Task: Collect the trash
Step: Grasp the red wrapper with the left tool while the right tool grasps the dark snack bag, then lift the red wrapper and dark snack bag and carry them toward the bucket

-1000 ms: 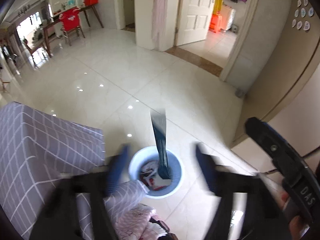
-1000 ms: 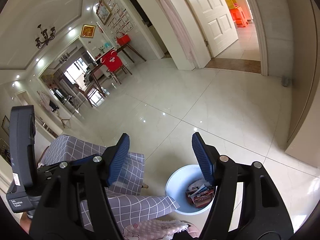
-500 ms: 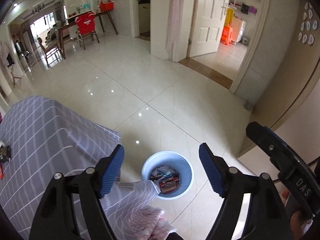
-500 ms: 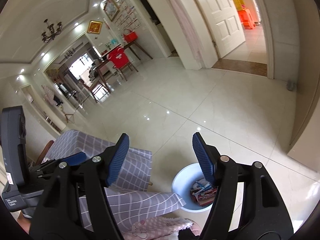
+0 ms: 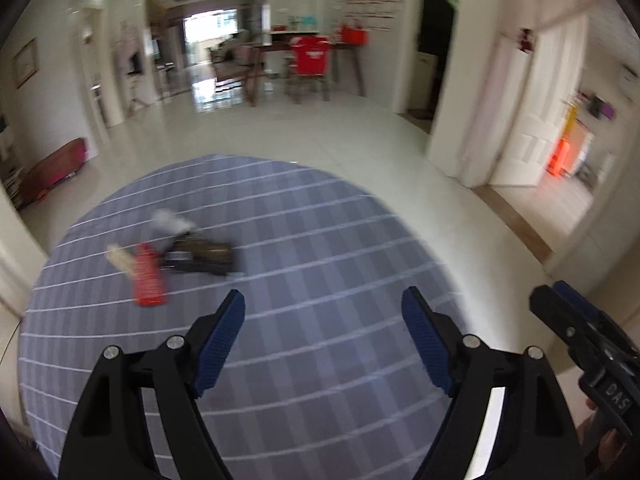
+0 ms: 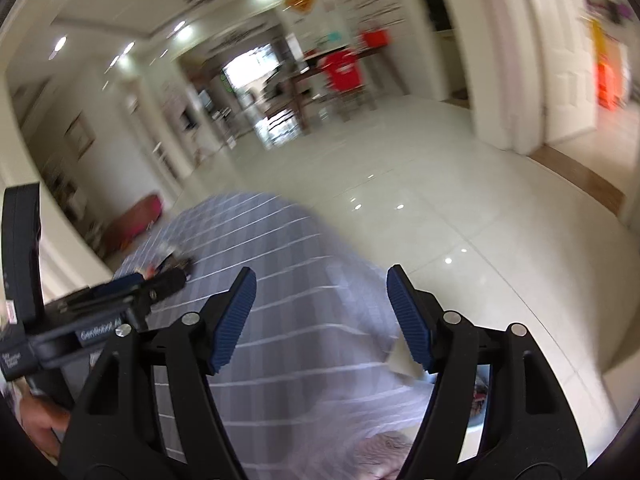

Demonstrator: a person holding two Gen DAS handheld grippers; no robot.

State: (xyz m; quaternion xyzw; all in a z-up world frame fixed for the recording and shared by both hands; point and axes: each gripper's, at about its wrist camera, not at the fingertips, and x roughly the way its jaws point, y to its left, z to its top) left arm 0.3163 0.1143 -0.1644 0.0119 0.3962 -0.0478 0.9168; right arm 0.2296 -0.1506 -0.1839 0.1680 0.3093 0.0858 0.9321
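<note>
Left tool: fingers apart, empty. Right tool: fingers apart, empty. Trash cluster lies left of centre on checked worktop: red packet, dark wrapper. Risk: motion blur suggests fast approach; overshoot could push pieces apart or pinch cloth.

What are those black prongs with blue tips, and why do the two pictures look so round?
Each picture comes from a wide-angle camera mounted on a hand-held grabbing tool; a person carries one in each hand. The left tool and the right tool are both open and hold nothing. Below them is a table under a grey checked cloth. On it lies blurred trash: a red packet, a dark wrapper and something white. The left view also catches the other tool at its right edge.
</note>
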